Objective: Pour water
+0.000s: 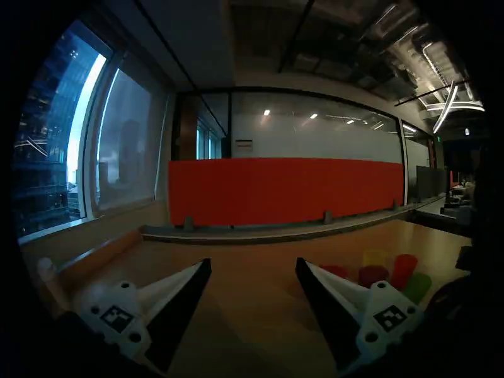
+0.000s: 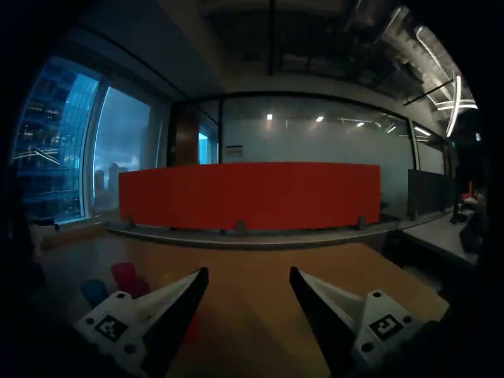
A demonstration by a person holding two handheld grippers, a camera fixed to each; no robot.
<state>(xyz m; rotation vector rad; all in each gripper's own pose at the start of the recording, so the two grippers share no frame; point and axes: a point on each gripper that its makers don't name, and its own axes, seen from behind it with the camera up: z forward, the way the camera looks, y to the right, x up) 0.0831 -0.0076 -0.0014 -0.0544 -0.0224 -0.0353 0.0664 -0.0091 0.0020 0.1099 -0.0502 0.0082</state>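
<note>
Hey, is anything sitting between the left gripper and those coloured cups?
Nothing visible does. The coloured cups stand off to the right in the left gripper view, with only table between them and the open left gripper.

Office on high-rise floor indicated: wooden tabletop [image 1: 252, 296] backed by red partition screen [image 1: 283, 189], glass-walled room [image 1: 315, 129] behind, tall windows [image 1: 57, 145] onto city towers, strip lights [image 1: 450, 104] hung from exposed ceiling.

left gripper [image 1: 252, 261]: white fingers [image 1: 157, 293], black inner faces, square tags [image 1: 118, 318], screws [image 1: 129, 337]
right gripper [image 2: 247, 271]: same white and black
</note>
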